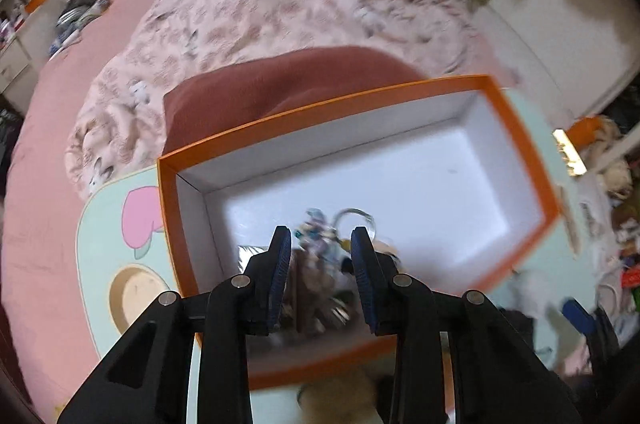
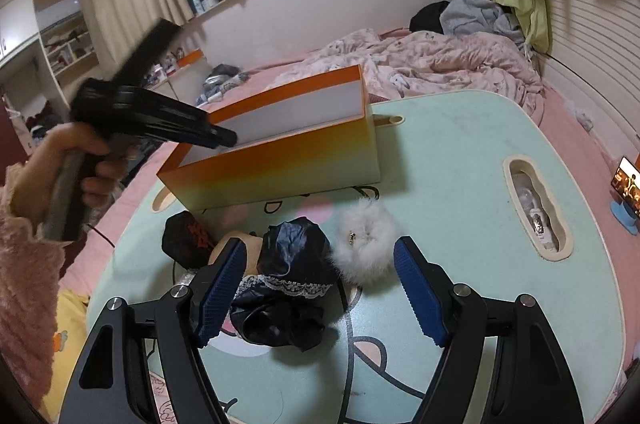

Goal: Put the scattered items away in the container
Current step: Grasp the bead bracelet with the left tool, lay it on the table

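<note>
Hovering over orange box [image 1: 516, 128], left tongs [image 1: 320, 264] narrowed on keyring bundle [image 1: 336, 244]: light, jangly. Right tongs [image 2: 320, 288] wide, empty above dark satin cloth [image 2: 288, 284]: soft, slippery; pinch bunched middle.

Box [image 2: 280, 160] looking like matt card, orange outside, white inside — dark cloth [image 2: 288, 288] showing glossy satin, lace trim — pompom [image 2: 366, 248] fluffy.

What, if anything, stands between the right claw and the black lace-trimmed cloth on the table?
Nothing visible. The right claw hangs open right over the black lace-trimmed cloth, with no object between them. The white fluffy piece lies beside the cloth toward the right finger, so it could get caught in a wide grasp.
</note>
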